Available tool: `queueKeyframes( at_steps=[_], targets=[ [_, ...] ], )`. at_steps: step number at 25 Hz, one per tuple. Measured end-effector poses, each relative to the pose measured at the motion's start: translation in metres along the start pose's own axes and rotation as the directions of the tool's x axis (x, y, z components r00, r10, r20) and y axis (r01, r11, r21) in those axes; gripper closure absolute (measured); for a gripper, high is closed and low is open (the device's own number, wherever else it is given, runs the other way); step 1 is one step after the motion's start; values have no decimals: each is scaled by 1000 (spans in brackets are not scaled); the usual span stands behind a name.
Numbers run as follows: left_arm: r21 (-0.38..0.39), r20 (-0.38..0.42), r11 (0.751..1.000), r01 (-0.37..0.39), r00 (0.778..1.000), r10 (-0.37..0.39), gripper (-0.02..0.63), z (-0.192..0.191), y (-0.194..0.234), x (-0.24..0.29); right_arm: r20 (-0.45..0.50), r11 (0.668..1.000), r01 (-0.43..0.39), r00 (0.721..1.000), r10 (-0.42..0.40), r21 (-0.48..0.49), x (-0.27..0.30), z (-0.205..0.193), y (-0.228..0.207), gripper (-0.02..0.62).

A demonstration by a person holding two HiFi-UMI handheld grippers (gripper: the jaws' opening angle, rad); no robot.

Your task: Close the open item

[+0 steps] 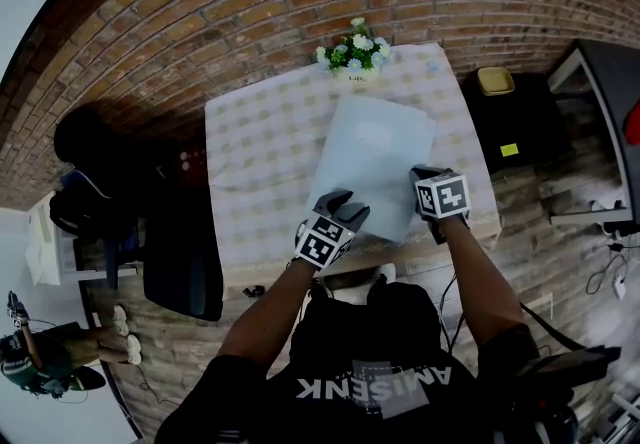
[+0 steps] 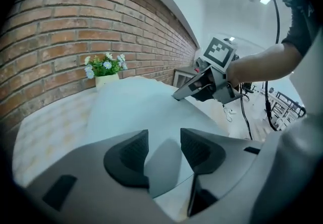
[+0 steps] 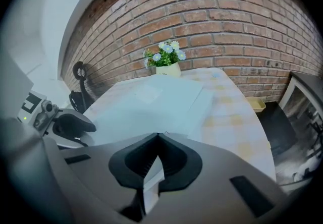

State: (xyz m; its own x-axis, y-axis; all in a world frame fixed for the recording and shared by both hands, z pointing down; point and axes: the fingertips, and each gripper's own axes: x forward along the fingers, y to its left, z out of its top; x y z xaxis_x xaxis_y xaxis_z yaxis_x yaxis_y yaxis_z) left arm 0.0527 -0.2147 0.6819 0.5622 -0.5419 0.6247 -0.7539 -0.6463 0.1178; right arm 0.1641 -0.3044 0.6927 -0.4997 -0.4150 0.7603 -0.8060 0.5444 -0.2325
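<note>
Folder (image 1: 375, 157): pale, flat, lying on the checked worktop (image 1: 260, 142), roughly centre and angled a bit. Its far end is near the flower pot (image 1: 355, 57) by the brick wall (image 1: 200, 22). The near end reaches the worktop's front edge.

The cover looks down and flat. In the right gripper view a lower layer sticks out along the right side under the top sheet. A small paler label patch sits on the cover.

Left gripper (image 2: 164, 150): jaws apart, nothing pinched. It's at the folder's near-left corner, over the cover. Only the folder's surface shows in the gap between the pads. Can't tell if the pads touch the cover.

Right gripper (image 3: 156, 160): jaws closed, tips meeting, with a thin pale sliver of the folder's edge caught between the pads. In the head view it sits at the near-right edge of the folder. In the left gripper view its tip is down on that same side, angled toward the cover.

Both arms reach in from the near side, with the folder's near end between the two grippers.

Other stuff: black chair (image 1: 185, 262) left of the worktop, small yellow tray (image 1: 496, 80) on a dark stand to the right.
</note>
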Motion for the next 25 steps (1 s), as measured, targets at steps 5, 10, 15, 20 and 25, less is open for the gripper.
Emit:
queueKeyframes(
  at_steps=[5, 10, 15, 20, 25],
  targets=[
    [23, -14, 1000, -1, 1000, 1, 396, -1, -1, 1, 17, 1000, 8, 1000, -8, 22, -5, 0, 1, 555],
    [-2, -20, 999, 34, 999, -34, 396, -3, -4, 0, 14, 999, 24, 1000, -25, 48, -12, -8, 0, 554],
    [9, -29, 1000, 12, 1000, -12, 402, -4, -1, 1, 54, 993, 39, 997, -45, 110, -14, -8, -8, 554],
    [3, -35, 1000, 19, 999, -19, 433, -4, -1, 0, 53, 983, 125, 990, -133, 134, -21, -7, -25, 554],
    [-1, -57, 1000, 3, 998, -3, 437, -10, 0, 4, 130, 983, 97, 985, -118, 156, -31, 4, -14, 553]
  ],
)
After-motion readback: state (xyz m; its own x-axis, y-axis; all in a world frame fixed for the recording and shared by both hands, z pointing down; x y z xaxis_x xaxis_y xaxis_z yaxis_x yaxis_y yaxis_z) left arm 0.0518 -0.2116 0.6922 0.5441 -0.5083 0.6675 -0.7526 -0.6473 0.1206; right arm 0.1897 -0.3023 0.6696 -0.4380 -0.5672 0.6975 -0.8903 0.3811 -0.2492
